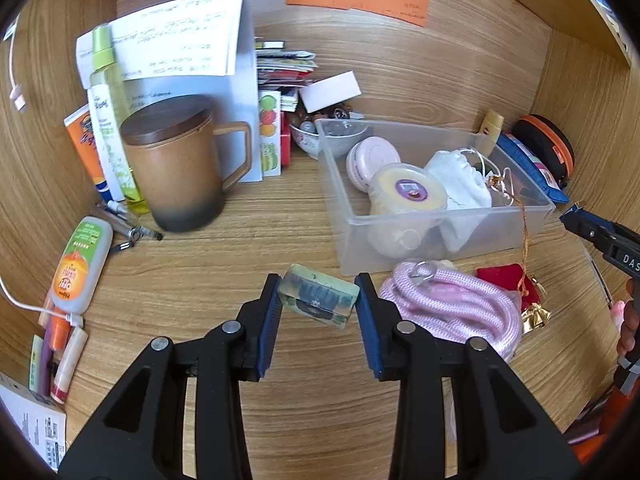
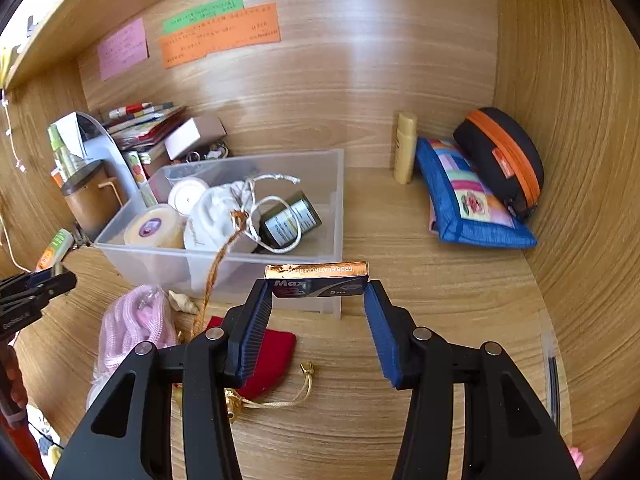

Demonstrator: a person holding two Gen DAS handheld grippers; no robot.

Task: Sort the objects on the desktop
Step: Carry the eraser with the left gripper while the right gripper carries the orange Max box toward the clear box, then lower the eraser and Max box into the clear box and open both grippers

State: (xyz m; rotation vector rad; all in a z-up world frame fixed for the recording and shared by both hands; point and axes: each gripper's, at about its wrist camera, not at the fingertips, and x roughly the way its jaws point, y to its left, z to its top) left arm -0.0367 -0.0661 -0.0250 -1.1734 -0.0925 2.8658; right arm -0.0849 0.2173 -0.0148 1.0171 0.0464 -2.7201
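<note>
The left gripper (image 1: 318,300) is pinching a translucent greenish soap bar (image 1: 319,301) between its ribbed blue pads, just short of the clear plastic bin (image 1: 440,224) ahead. The right gripper (image 2: 318,292) is clamping a small flat box (image 2: 318,280) with a coppery foil edge, directly in front of the same frosted, straight-walled bin, whose near wall is sitting just beyond its fingertips

**Open lane on the right, clutter on the left**

Bare wooden worktop (image 2: 400,240) lies open between the clear plastic bin (image 2: 336,200) and the blue patchwork pouch (image 2: 472,212). Left of the bin, a brown lidded mug (image 1: 180,168) and a coiled pink rope (image 1: 452,304) crowd the way; the bin's far corner looks free, perhaps.
</note>
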